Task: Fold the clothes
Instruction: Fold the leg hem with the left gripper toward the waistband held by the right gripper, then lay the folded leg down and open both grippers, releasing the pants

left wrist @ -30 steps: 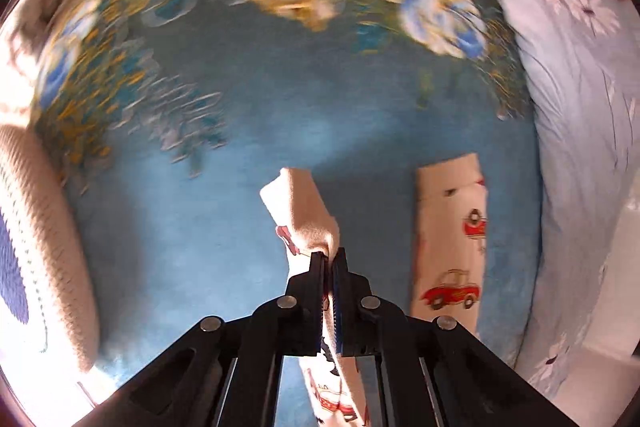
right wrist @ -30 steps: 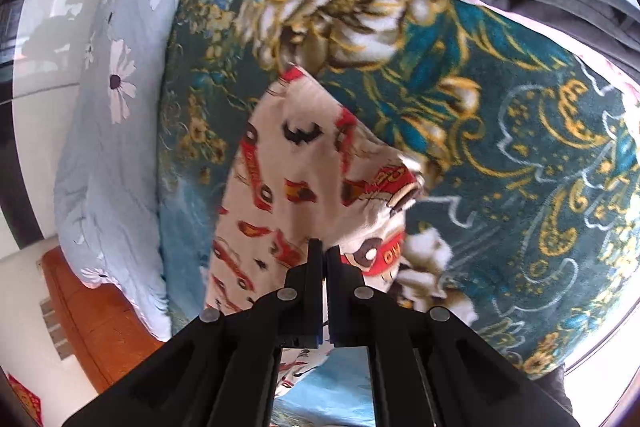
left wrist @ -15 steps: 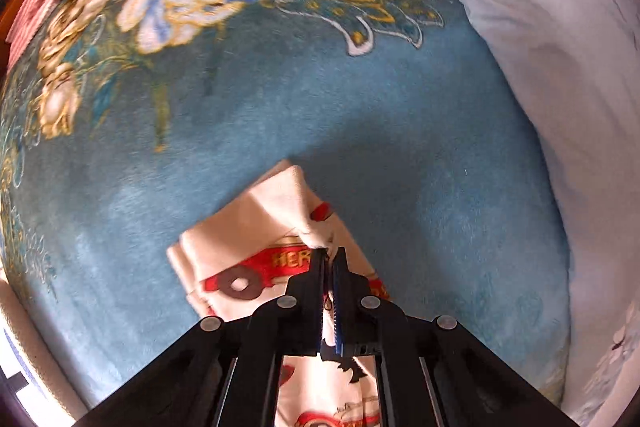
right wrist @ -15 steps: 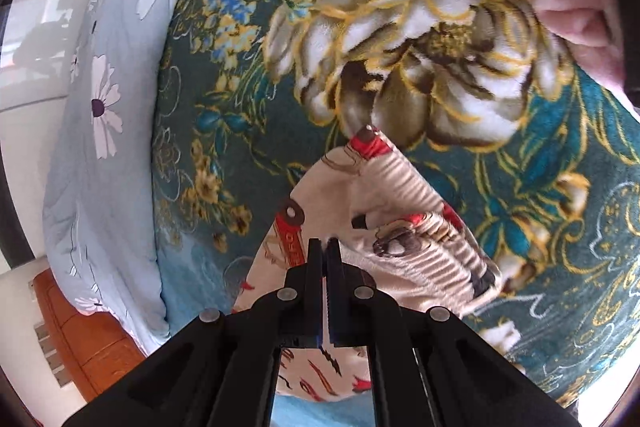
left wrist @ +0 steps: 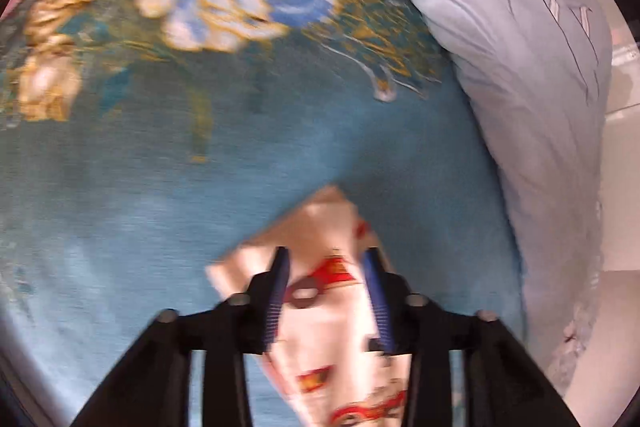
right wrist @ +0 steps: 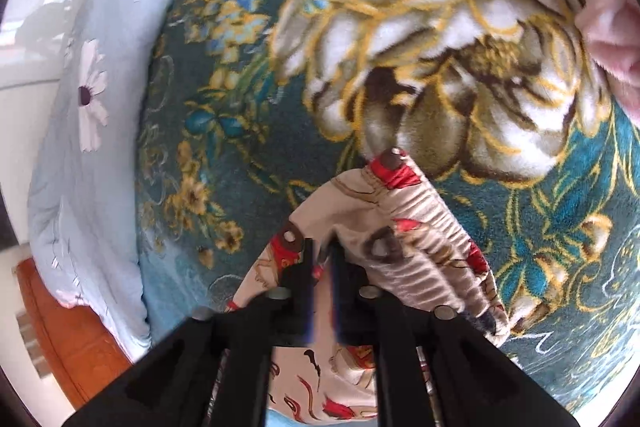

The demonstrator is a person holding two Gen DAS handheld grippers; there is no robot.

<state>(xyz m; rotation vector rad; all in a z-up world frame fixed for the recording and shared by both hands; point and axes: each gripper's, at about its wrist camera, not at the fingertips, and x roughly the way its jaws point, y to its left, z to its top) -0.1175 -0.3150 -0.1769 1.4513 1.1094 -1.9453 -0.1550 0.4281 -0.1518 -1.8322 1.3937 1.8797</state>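
Observation:
A cream garment printed with red cars [left wrist: 332, 223] lies folded on the teal floral blanket [left wrist: 160, 179]. My left gripper [left wrist: 326, 267] hangs just over its folded edge. Its jaws are opening, the cloth lies between and below them, and the pads do not press on it. In the right wrist view the same garment's gathered elastic waistband [right wrist: 404, 215] rests on the blanket [right wrist: 248, 163]. My right gripper [right wrist: 322, 259] is opening too, with a narrow gap between its jaws and the cloth just beneath the tips.
A pale blue daisy-print pillow [left wrist: 528, 75] [right wrist: 80, 155] borders the blanket on one side. Beyond it lie orange wood [right wrist: 60, 331] and white floor. A pink fuzzy item [right wrist: 608, 35] sits at the right edge of the right wrist view.
Both grippers came down with the garment onto the blanket. Both were shut on the cloth before. Now their jaws stand apart, the left wider than the right, and the cloth lies on the blanket.

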